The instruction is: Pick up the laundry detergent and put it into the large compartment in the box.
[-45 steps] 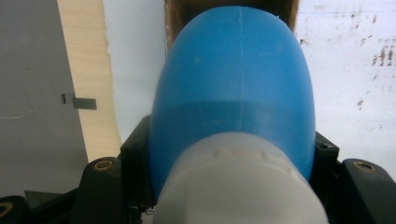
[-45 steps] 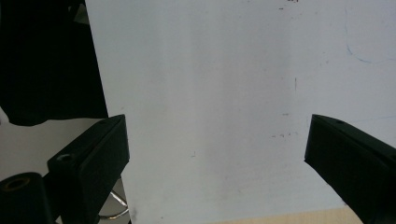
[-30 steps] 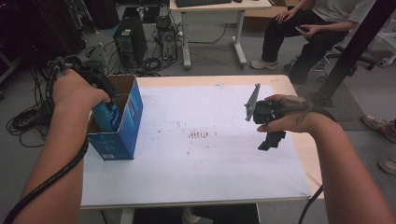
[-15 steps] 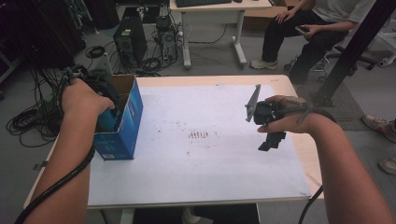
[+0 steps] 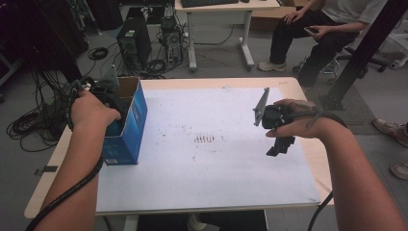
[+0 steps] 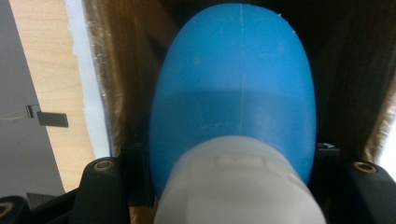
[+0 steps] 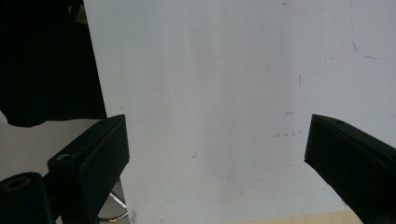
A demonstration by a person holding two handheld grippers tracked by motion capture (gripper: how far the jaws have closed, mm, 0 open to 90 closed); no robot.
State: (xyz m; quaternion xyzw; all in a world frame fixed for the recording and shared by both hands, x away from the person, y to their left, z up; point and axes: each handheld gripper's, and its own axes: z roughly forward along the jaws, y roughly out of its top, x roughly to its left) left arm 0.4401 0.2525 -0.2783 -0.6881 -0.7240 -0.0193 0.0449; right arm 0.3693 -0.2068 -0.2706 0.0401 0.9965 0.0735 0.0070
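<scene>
An open blue cardboard box (image 5: 127, 129) stands at the table's left edge. My left gripper (image 6: 233, 156) reaches down into it, under the hand in the high view. It is shut on a blue bottle (image 6: 233, 79) with a white cap (image 6: 238, 186). The box's brown inner walls (image 6: 126, 70) surround the bottle. My right gripper (image 5: 280, 146) hovers over the right side of the white sheet (image 5: 216, 110). Its jaws stand wide apart with nothing between them, and bare sheet (image 7: 210, 93) lies below my right gripper (image 7: 217, 149).
The white sheet covers most of the wooden table (image 5: 202, 82) and carries faint marks (image 5: 206, 139) at its middle. Beyond the table are computer towers (image 5: 132, 41), floor cables (image 5: 29, 125), a desk (image 5: 221, 7) and a seated person (image 5: 317, 33).
My left hand has sunk lower into the blue box with the bottle. The right gripper has stayed in place.
</scene>
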